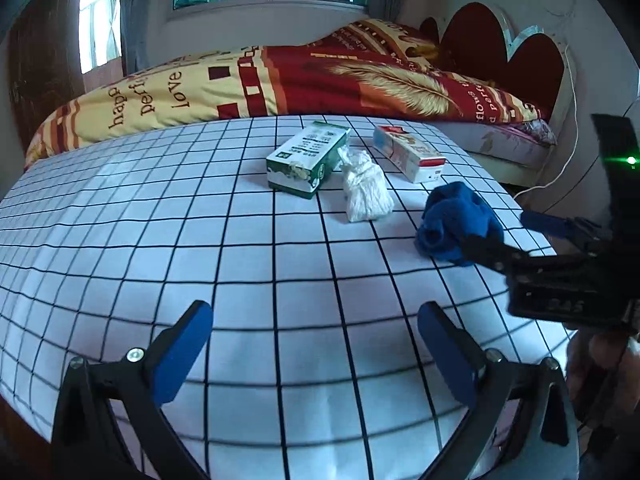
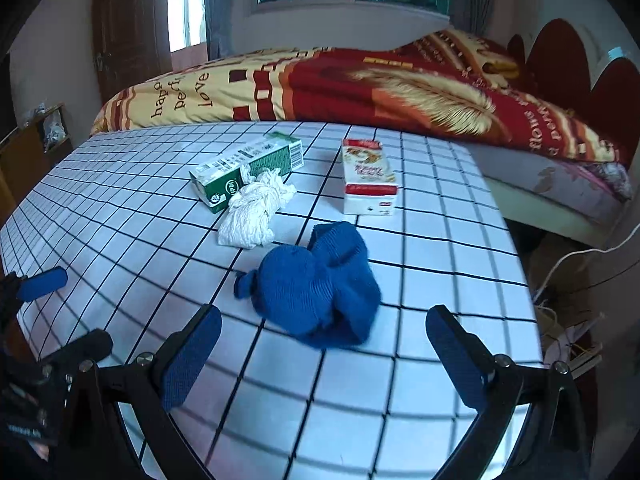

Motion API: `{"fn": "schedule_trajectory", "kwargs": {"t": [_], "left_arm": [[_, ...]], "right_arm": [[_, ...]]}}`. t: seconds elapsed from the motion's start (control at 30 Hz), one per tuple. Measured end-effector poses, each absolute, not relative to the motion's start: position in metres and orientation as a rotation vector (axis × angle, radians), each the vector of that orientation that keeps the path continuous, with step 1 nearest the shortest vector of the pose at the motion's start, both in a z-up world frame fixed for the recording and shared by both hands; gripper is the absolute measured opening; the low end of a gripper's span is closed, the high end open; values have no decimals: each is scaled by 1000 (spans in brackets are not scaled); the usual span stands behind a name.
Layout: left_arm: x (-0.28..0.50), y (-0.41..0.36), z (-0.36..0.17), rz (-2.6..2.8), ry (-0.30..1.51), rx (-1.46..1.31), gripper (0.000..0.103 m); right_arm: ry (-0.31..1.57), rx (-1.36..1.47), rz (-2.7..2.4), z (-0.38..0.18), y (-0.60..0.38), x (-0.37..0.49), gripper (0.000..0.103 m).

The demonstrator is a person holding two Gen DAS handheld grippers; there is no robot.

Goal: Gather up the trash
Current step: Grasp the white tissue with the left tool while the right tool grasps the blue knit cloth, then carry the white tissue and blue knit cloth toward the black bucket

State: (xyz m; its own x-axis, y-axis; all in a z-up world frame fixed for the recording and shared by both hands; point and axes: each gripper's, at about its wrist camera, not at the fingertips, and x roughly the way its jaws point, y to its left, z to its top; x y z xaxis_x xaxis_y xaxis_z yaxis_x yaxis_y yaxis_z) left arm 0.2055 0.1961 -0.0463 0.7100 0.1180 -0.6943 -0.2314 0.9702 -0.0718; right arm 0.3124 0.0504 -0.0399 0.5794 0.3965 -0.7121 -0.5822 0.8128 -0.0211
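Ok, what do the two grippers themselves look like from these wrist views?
Both are alike: the left gripper and right gripper have black angular frames with silver bolts at the joints and flat blue pads on the fingers. The right unit's black body carries a small green light.

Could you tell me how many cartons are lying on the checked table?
2: a green carton at the far middle touching the crumpled white tissue, and a red-and-white carton to its right. None seem hidden.

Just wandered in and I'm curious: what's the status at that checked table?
Left gripper open, empty. Right gripper open, fingers flanking the blue knitted cloth bundle. Crumpled white paper wad, green carton, red-and-white carton untouched. Nothing blocking.
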Motion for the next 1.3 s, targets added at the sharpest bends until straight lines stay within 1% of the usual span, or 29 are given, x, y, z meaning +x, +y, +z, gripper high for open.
{"fn": "schedule_trajectory", "kwargs": {"t": [0.03,0.07,0.1,0.17,0.23,0.27,0.3,0.33,0.4,0.6,0.7,0.8,0.87,0.9,0.93,1.03,1.3], "left_arm": [[209,197,-47,194,758,-155,102],[215,197,-48,194,760,-150,102],[219,197,-49,188,761,-149,102],[228,194,-49,175,760,-144,99],[238,191,-50,165,762,-140,97],[244,189,-51,157,765,-140,96],[251,186,-51,146,766,-140,93],[257,185,-51,137,770,-140,90],[268,182,-51,126,771,-141,87],[305,176,-55,108,791,-143,74],[319,176,-58,107,803,-132,71],[333,179,-63,102,837,-137,63],[339,179,-66,100,859,-143,53],[340,180,-67,98,865,-146,41],[340,180,-67,103,864,-144,35],[332,180,-63,79,842,-154,32],[285,167,-48,51,784,-138,32]], "right_arm": [[764,-265,581,-42,53,317,103],[769,-266,580,-44,54,322,99],[776,-264,587,-47,56,327,84],[803,-250,615,-51,56,337,66],[809,-237,640,-51,52,342,63],[807,-242,655,-50,51,343,47],[803,-243,663,-49,50,344,38],[790,-253,645,-48,46,346,37],[765,-263,602,-44,37,352,36],[761,-158,500,-38,-2,390,36],[750,-134,489,-34,-12,399,36],[754,-139,491,-35,-16,402,36],[760,-139,494,-38,-16,405,36],[762,-137,496,-38,-16,406,36],[762,-135,500,-40,-16,405,36],[758,-147,516,-40,-14,400,35],[723,-177,528,-29,-19,375,34]]}}
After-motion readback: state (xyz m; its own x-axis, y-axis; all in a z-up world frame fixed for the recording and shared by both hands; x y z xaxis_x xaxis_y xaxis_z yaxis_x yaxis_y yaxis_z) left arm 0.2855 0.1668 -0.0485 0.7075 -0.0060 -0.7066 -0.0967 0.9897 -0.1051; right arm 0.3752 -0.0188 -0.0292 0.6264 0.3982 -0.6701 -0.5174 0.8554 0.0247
